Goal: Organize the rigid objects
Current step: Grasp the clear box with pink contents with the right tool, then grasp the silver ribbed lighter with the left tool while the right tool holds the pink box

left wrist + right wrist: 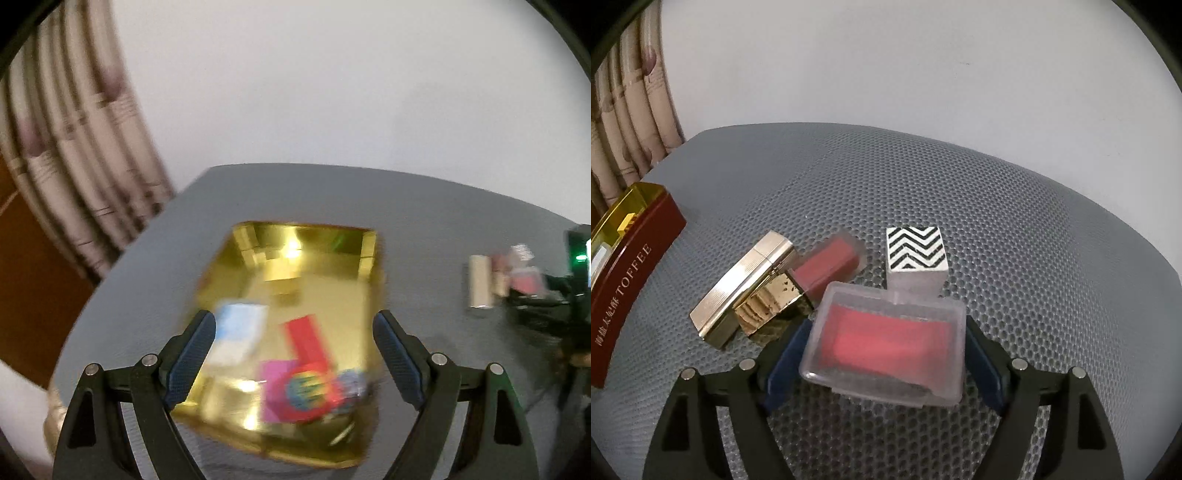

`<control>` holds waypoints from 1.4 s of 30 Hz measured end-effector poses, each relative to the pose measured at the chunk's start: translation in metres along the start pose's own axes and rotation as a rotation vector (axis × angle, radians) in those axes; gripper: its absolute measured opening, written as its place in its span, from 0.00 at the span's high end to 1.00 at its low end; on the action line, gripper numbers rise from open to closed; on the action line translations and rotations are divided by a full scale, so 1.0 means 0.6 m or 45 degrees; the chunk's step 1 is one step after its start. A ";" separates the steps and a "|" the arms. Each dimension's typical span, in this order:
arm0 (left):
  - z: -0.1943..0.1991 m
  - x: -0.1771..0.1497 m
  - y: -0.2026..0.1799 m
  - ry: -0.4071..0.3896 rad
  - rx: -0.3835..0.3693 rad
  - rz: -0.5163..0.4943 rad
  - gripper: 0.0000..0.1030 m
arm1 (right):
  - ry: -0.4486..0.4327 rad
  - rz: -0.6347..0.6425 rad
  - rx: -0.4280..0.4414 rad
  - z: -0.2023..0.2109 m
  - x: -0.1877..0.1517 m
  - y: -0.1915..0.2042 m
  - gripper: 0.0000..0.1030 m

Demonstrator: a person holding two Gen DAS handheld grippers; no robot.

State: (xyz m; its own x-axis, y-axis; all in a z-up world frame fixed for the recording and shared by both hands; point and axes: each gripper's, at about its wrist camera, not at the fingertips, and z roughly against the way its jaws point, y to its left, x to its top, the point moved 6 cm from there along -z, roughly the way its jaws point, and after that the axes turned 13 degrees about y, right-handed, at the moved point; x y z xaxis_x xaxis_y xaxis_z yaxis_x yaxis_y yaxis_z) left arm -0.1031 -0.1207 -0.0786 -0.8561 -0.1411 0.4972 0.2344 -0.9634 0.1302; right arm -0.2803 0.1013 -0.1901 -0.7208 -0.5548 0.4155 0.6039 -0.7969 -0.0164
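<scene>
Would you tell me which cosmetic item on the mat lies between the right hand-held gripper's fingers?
The perfume bottle with red liquid and a zigzag cap; the gold case and the red tube lie off to its left, outside the open jaws.

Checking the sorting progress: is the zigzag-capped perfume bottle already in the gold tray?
No, the perfume bottle lies on the grey mat, outside the gold tray.

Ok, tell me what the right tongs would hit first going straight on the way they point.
Most likely the clear perfume bottle with pink liquid: it already lies between the open right tongs, with its zigzag-patterned cap beyond. Depth is hard to judge.
</scene>
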 end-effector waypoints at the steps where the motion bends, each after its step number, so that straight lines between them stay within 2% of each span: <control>1: -0.001 0.005 -0.018 -0.002 -0.028 -0.027 0.18 | 0.001 0.005 0.005 0.000 0.000 0.001 0.20; 5: -0.015 0.021 -0.103 0.009 -0.104 -0.158 0.18 | -0.005 0.001 -0.013 0.006 -0.007 0.004 0.27; 8: -0.035 0.017 -0.154 0.049 -0.158 -0.231 0.18 | -0.009 -0.030 -0.024 0.014 -0.020 0.003 0.27; 15: -0.081 0.001 -0.251 0.145 -0.289 -0.436 0.18 | -0.007 -0.132 -0.064 0.046 -0.098 -0.024 0.26; 19: -0.110 0.011 -0.271 0.177 -0.288 -0.460 0.19 | -0.010 -0.158 -0.069 0.057 -0.120 -0.020 0.26; 22: -0.130 0.018 -0.282 0.219 -0.295 -0.457 0.27 | -0.007 -0.156 -0.075 0.056 -0.121 -0.012 0.25; 29: -0.173 0.040 -0.317 0.284 -0.324 -0.474 0.30 | -0.009 -0.160 -0.069 0.072 -0.139 -0.024 0.25; 31: -0.186 0.048 -0.328 0.304 -0.336 -0.463 0.39 | -0.009 -0.159 -0.071 0.074 -0.140 -0.020 0.25; 35: -0.203 0.060 -0.344 0.302 -0.356 -0.397 0.43 | -0.008 -0.160 -0.070 0.076 -0.144 -0.012 0.25; 38: -0.199 0.059 -0.354 0.280 -0.358 -0.399 0.62 | -0.007 -0.160 -0.069 0.078 -0.147 -0.005 0.25; 39: -0.193 0.053 -0.360 0.270 -0.361 -0.427 0.73 | -0.007 -0.160 -0.070 0.079 -0.147 -0.003 0.25; 42: -0.180 0.036 -0.364 0.247 -0.328 -0.453 0.74 | -0.006 -0.158 -0.071 0.081 -0.150 0.006 0.25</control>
State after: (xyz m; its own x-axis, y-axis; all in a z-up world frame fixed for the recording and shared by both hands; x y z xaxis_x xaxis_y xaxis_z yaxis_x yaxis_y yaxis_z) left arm -0.2228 0.0618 -0.1891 -0.9385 0.1911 0.2876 -0.1893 -0.9813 0.0343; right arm -0.1965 0.1602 -0.1833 -0.7871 -0.4503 0.4215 0.4902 -0.8715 -0.0155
